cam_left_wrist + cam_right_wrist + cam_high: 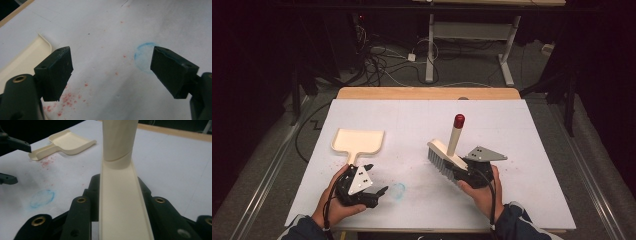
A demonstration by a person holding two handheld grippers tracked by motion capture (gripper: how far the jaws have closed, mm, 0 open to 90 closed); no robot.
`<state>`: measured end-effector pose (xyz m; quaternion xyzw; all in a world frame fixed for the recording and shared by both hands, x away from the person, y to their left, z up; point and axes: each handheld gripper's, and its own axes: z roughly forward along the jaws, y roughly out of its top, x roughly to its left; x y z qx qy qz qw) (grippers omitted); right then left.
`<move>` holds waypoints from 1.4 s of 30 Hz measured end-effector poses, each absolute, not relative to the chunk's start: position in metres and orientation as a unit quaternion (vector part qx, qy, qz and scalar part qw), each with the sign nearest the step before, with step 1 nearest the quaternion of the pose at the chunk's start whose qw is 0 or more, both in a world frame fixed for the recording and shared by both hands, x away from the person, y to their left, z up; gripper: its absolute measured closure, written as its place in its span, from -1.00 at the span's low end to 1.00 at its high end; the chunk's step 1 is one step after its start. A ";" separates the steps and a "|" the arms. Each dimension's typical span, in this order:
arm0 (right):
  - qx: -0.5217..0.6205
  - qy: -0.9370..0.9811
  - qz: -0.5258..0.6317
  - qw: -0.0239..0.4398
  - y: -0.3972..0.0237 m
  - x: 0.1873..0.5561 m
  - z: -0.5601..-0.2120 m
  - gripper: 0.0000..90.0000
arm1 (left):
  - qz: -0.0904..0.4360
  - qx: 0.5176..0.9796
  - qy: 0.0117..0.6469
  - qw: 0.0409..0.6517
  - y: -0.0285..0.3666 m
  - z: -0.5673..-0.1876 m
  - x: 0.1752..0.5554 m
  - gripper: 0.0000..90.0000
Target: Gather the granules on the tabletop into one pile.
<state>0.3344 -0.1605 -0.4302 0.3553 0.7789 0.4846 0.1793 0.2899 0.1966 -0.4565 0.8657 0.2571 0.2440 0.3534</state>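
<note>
Both hands come in at the near edge of the table (532,130). Her or his right gripper (460,172) is clenched on the back of a cream brush (443,156), bristles facing the left side, the red-tipped handle standing up and away. Its jaws hug the brush body on both sides in the right gripper view. Left gripper (377,179) hangs released, jaws wide apart over red crumbs (67,98), nothing between them. Just beyond it lies the dustpan (359,141), flat, handle pointing towards the hand. A blue ring (398,190) is drawn on the table between the grippers.
</note>
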 end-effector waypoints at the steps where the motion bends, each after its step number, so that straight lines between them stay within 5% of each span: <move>1: 0.349 0.779 0.488 0.182 -0.163 0.333 -0.427 0.50 | 0.245 0.865 0.258 0.354 0.197 -0.456 0.290 -0.62; 22: 0.239 0.825 0.479 0.178 -0.242 0.305 -0.383 0.49 | 0.248 0.862 0.265 0.354 0.200 -0.454 0.290 -0.62; 42: 0.324 0.839 0.433 0.051 -0.317 0.309 -0.397 0.48 | 0.243 0.862 0.267 0.355 0.199 -0.455 0.291 -0.62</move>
